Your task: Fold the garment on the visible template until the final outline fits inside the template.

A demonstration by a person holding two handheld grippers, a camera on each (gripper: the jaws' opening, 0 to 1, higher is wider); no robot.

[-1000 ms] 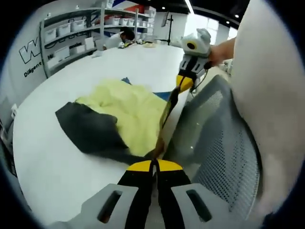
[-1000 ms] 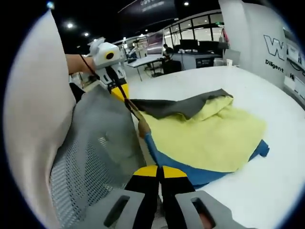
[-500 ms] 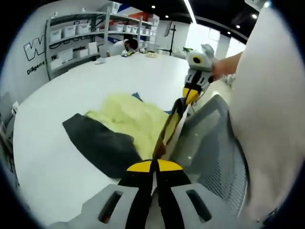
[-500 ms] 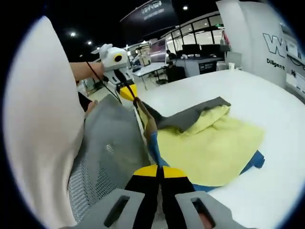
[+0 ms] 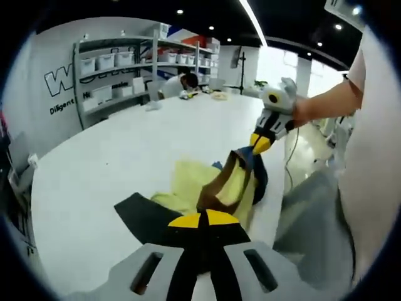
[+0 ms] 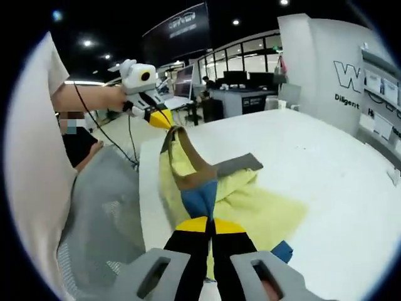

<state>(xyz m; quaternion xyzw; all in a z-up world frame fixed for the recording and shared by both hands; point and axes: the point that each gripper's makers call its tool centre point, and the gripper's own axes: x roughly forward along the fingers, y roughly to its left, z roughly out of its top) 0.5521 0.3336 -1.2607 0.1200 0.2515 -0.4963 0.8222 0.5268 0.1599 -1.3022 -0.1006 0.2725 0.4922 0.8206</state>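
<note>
**Inspector:** State both claws and what they hold.

**Operator:** My left claw (image 5: 202, 221) is clamped on an edge of the garment (image 5: 188, 188); its jaws meet with cloth pinched between. My right claw (image 6: 208, 224) is closed likewise on the same edge, further along. In the left gripper view the right claw sits ahead and to the right of mine; in the right gripper view the left claw is ahead and up to the left.

**Inspector:** Why held so?

**Operator:** My judgement: two grips on one edge keep it taut between them, so the raised layer can be carried over as one straight fold rather than bunching. The lifted strip runs from claw to claw, showing brown, blue and yellow.

**Inspector:** Where is the rest of it?

**Operator:** Below and beyond the claws, lying on the tabletop (image 5: 125, 157), yellow with a dark grey flap (image 6: 238, 165). A blue corner (image 6: 282, 251) shows just right of my right claw; I take it for the template, though I cannot confirm.

**Inspector:** Surroundings?

**Operator:** White tabletop, a grey mesh chair (image 6: 103, 213) beside it, shelving (image 5: 119, 69) with bins on the far wall, and a person at the far end.
</note>
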